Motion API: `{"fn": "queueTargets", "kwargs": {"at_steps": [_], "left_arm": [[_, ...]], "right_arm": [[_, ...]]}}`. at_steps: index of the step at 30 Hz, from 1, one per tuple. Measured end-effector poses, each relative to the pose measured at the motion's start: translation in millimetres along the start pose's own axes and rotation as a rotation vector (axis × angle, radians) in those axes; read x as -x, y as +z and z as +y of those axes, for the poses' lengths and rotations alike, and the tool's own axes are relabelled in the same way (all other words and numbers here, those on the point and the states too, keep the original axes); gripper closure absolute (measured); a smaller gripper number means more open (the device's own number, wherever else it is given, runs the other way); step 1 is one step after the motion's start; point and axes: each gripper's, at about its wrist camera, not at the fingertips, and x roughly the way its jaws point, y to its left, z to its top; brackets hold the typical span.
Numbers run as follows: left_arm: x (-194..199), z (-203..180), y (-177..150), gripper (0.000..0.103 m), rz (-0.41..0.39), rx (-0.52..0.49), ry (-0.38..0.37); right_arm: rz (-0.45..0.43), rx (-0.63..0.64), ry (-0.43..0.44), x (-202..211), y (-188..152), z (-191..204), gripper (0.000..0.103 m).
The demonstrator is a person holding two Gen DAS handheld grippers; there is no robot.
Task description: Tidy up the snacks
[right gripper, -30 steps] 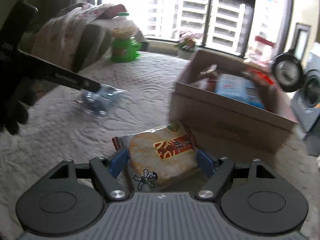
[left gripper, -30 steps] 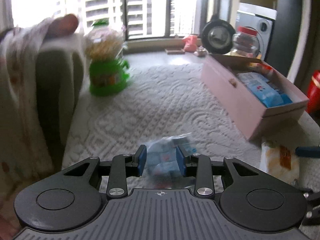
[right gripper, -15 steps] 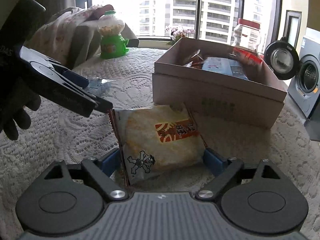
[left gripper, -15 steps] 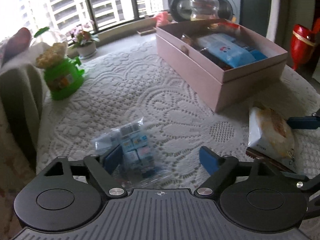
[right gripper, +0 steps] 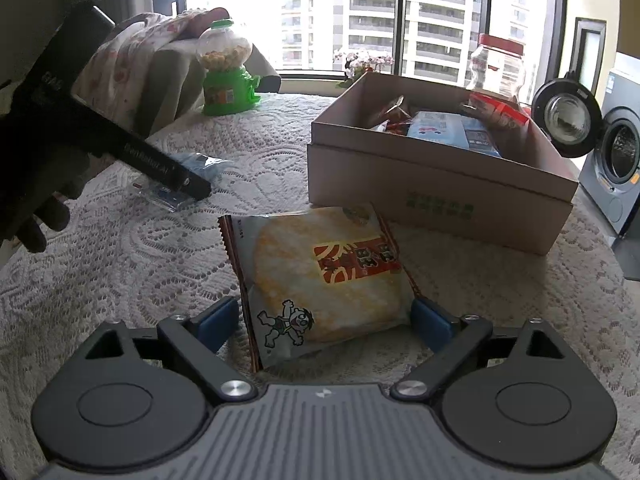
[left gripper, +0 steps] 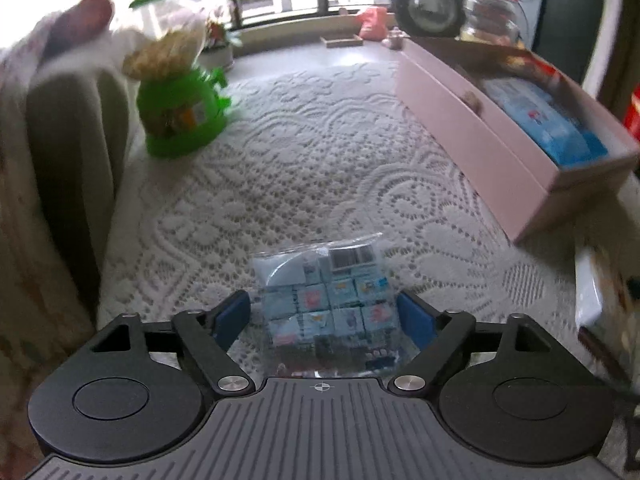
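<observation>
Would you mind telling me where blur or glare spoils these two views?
Left wrist view: the green candy dispenser and the pink box smear with motion, and the window top left blows out. Right wrist view: sharp, the rice cracker packet crisp, only the window overexposed.

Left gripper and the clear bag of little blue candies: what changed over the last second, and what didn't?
The left gripper let go of the candy bag, opened wide, and is now centred round it again, fingers apart. The right gripper stays open round the rice cracker pack; the box is unmoved.
</observation>
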Motion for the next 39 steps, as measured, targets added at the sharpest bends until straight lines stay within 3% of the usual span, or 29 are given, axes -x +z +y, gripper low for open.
{"fn": "queueTargets", "kwargs": {"at_steps": [8,10,12,14,24,28,31,34,39], "left_arm": [[-9.5,-6.4,5.3,0.010,-0.016,-0.009,-0.034],[-7.3,-7.2,1.4,0.014,-0.036,-0.002,-0.035],[-1.6,-5.3,-2.8,0.034,-0.063,0.017,-0.037],[4.5,-1.6,-7.6,0.037,-0.074,0.050,-0.055],[42.9,4.1,-56.1,0.038,-0.160,0.174,-0.141],[65.5,-2.9,-77.1,0.038,-0.169,0.191,-0.118],[82.4,-20.1,-91.5,0.038,-0.162,0.156,-0.093],[93.1,-40.1,-103.7,0.038,-0.157,0.111,-0.126],[101.7,-64.1,-115.7,0.038,-0.149,0.070,-0.152]], "right_arm": [[0.018,0.001,0.022,-3.3,1.8,-1.7,0.003],[0.029,0.003,0.044,-4.3,2.4,-3.5,0.000],[0.040,0.004,0.058,-5.0,3.6,-5.5,0.000],[0.053,0.024,0.060,-5.6,4.3,-4.4,0.000],[0.026,-0.020,0.089,3.5,2.5,-13.5,0.001],[0.010,-0.083,0.102,15.7,4.3,-19.6,0.003],[-0.033,-0.054,0.058,23.1,11.0,-17.8,0.003],[-0.013,-0.031,0.035,14.7,24.2,-19.6,0.003],[0.057,-0.130,0.119,-3.8,34.1,-29.9,0.003]]}}
